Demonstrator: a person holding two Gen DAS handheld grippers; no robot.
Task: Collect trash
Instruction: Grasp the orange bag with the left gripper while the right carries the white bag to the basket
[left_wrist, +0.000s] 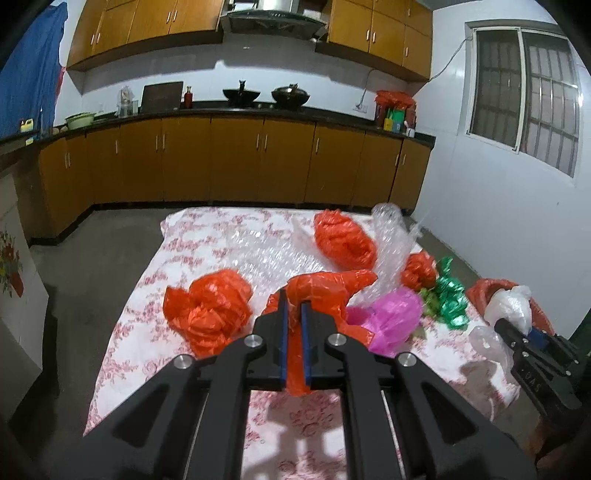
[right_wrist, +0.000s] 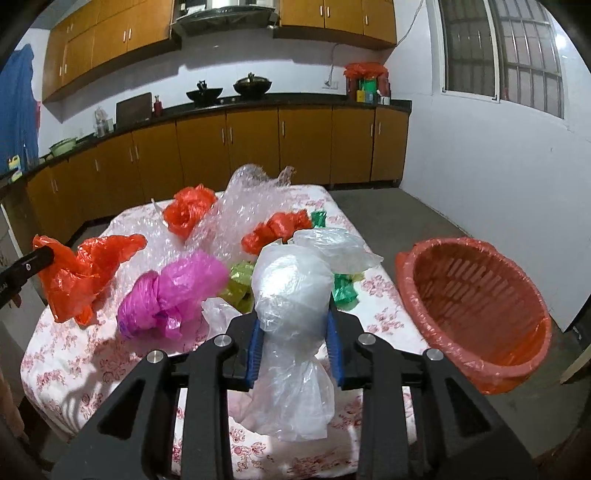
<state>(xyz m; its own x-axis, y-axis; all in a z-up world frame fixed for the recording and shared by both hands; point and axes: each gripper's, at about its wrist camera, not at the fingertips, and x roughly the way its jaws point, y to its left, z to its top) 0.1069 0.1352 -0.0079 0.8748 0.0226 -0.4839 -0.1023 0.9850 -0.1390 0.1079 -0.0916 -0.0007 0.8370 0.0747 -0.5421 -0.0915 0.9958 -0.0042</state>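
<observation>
Plastic film fills both grips. Nearest, the right gripper (right_wrist: 295, 332) has its jaws clamped on a bunched clear bag (right_wrist: 293, 295), which bulges above the pads and hangs limp below them; I judge it nearly weightless, soft and slippery, so a thick gathered wad is the safest place to pinch. The left gripper (left_wrist: 294, 325) has its jaws squeezed almost together on a thin fold of an orange bag (left_wrist: 325, 291), the rest trailing loose toward the table (left_wrist: 177, 258); a grip on so little film could slide free. Beyond lie a pink bag (right_wrist: 173, 291), green foil scraps (left_wrist: 450, 299), 3 more crumpled orange bags and bubble wrap (right_wrist: 236, 210), springy and bulky, best taken at a crushed edge. To the right, the lined red basket (right_wrist: 476, 314) sits empty.
</observation>
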